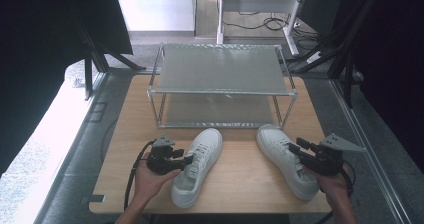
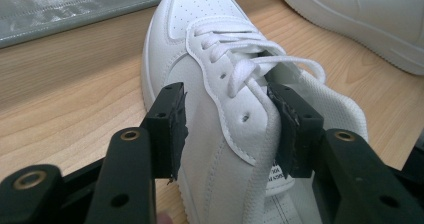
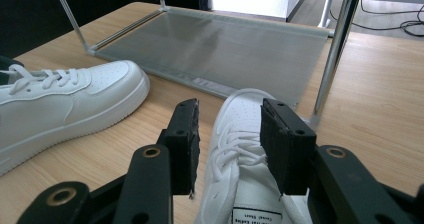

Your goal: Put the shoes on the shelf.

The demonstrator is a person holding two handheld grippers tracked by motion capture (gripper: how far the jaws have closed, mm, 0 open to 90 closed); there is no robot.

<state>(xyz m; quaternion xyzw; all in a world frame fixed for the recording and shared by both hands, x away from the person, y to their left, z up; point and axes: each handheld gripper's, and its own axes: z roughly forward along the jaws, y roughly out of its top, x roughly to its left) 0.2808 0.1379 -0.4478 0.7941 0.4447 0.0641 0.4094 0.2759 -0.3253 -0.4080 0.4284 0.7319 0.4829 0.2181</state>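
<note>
Two white lace-up sneakers lie on the wooden table in front of a metal rack. My left gripper point(image 1: 189, 159) is at the left sneaker point(image 1: 200, 149). In the left gripper view its jaws point(image 2: 230, 129) straddle the side wall of that sneaker point(image 2: 210, 84), one pad outside and one inside the opening by the laces, with no clear squeeze. My right gripper point(image 1: 294, 146) hovers over the right sneaker point(image 1: 272, 144). In the right gripper view its jaws point(image 3: 229, 144) stand open above the laces of that sneaker point(image 3: 235, 114).
The two-tier rack point(image 1: 220, 69) with grey shelves stands at the back of the table point(image 1: 240, 184), its lower shelf point(image 3: 215, 49) just past the shoe toes and one leg point(image 3: 330, 49) near the right sneaker. The floor beyond holds cables and stands.
</note>
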